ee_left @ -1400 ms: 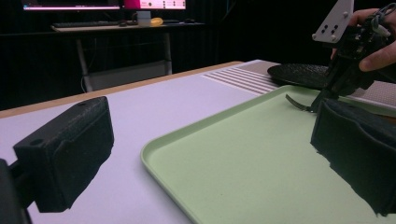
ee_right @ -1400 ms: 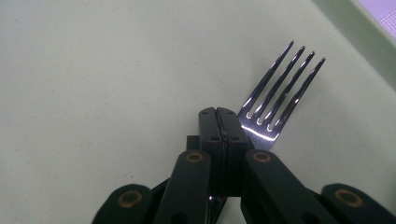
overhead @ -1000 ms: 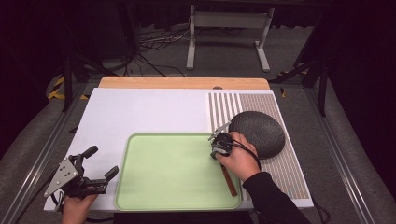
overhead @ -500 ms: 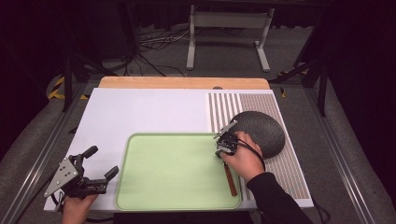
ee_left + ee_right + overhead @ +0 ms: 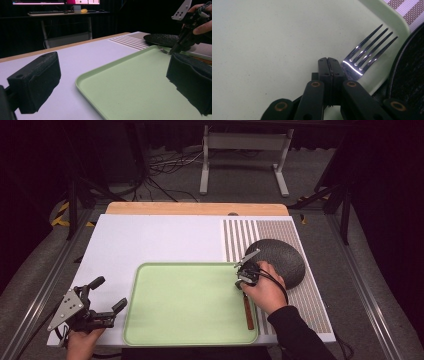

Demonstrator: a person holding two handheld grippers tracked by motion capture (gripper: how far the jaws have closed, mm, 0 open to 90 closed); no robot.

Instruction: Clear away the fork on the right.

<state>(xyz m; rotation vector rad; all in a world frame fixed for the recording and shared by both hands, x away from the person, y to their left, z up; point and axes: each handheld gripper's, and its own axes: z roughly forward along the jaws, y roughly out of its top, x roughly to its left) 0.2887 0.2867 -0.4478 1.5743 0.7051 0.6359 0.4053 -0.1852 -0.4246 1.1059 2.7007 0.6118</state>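
Right gripper view: right claw [image 5: 331,65] clenched, jaws together, fork [image 5: 367,51] tines just beside, over green tray [image 5: 262,45] rim; left claw [image 5: 104,295] released at worktop [image 5: 165,237] corner

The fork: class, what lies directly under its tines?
Under the fork tines lies the raised right edge of the green tray. The shut right gripper covers its neck, so what lies below that part cannot be seen.

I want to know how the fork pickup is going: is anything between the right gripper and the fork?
Nothing visible. The right gripper has its black jaws pressed together beside the neck of the silver metal fork with a brown wooden handle, which lies at the edge of the pale green plastic tray, next to the dark round plate.
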